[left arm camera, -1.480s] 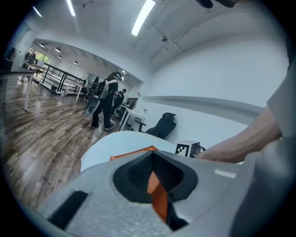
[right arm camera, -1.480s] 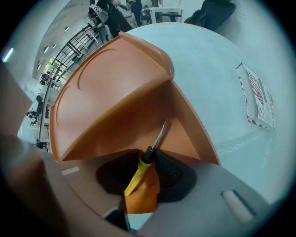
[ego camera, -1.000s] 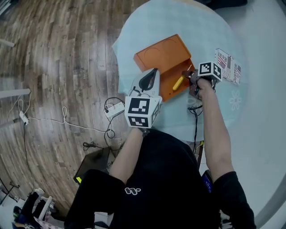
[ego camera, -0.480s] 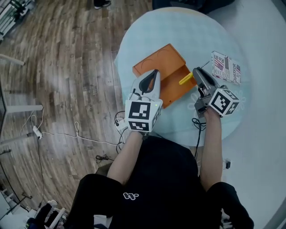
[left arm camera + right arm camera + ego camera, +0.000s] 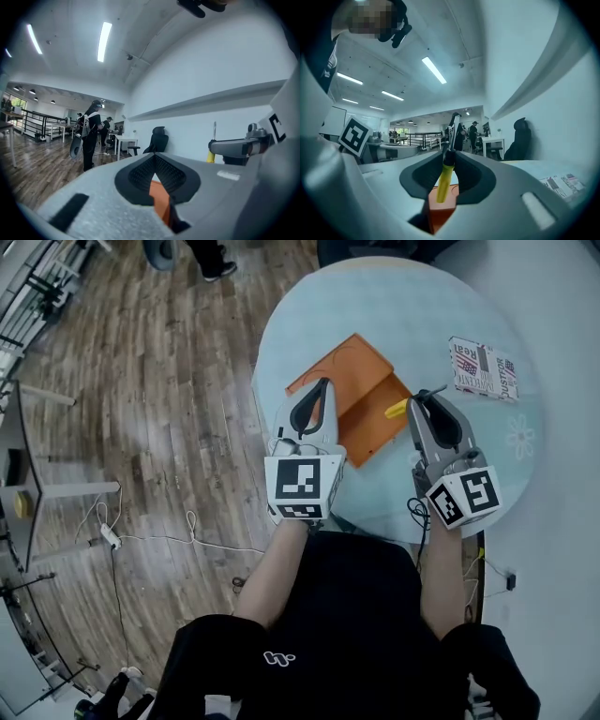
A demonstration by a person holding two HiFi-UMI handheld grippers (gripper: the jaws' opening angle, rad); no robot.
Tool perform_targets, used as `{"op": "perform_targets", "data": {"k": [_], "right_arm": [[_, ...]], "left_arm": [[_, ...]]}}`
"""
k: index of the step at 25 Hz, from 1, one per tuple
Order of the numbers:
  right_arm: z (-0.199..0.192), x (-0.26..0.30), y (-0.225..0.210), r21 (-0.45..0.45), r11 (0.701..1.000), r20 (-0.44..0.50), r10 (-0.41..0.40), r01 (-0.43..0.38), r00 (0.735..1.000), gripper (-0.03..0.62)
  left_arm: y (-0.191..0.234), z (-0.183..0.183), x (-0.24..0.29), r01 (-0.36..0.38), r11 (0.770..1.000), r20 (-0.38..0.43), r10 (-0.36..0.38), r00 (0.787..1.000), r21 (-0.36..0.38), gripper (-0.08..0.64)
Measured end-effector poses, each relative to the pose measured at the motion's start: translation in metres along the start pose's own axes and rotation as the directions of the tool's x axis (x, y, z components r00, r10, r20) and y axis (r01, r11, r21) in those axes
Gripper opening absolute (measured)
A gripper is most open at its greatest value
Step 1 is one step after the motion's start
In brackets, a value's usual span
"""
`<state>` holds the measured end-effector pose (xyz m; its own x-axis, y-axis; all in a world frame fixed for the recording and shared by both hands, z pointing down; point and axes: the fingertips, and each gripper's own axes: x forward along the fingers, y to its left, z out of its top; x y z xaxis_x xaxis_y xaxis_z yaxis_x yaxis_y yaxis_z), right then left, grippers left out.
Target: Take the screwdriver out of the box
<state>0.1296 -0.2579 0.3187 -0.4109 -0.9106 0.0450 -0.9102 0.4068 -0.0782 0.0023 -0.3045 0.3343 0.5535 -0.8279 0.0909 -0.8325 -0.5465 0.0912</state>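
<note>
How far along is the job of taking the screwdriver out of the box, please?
Done: the orange box lies open on the table, and the yellow-handled screwdriver is out of it. In hand: the right gripper grips its handle in the air above the box's edge. Remaining: probably only setting it down; the left gripper hovers shut and empty.

Head view looks down; gripper views level, seemingly sharing the box (image 5: pixel 347 371).

- The screwdriver (image 5: pixel 397 410) has been lifted clear of the box (image 5: pixel 349 371) in the right tongs (image 5: pixel 427 396), now turned level.
- The left tongs (image 5: pixel 321 386) have been raised too.
</note>
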Motion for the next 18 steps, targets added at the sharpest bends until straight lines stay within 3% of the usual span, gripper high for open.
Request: {"op": "perform_targets", "data": {"k": [5, 13, 18], "right_arm": [[-0.005, -0.002, -0.001, -0.006, 1.000, -0.010, 0.002, -0.002, 1.000, 0.093], [-0.009, 0.010, 0.009, -0.021, 0.999, -0.035, 0.033, -0.034, 0.999, 0.093], [-0.020, 0.014, 0.013, -0.073, 0.997, -0.078, 0.025, -0.031, 0.997, 0.094]], "left_arm": [[-0.006, -0.001, -0.005, -0.004, 0.999, 0.001, 0.004, 1.000, 0.032, 0.003], [0.013, -0.013, -0.018, -0.062, 0.998, -0.017, 0.062, 0.998, -0.011, 0.003], [0.014, -0.013, -0.023, -0.073, 0.997, -0.017, 0.073, 0.997, 0.007, 0.003]]}}
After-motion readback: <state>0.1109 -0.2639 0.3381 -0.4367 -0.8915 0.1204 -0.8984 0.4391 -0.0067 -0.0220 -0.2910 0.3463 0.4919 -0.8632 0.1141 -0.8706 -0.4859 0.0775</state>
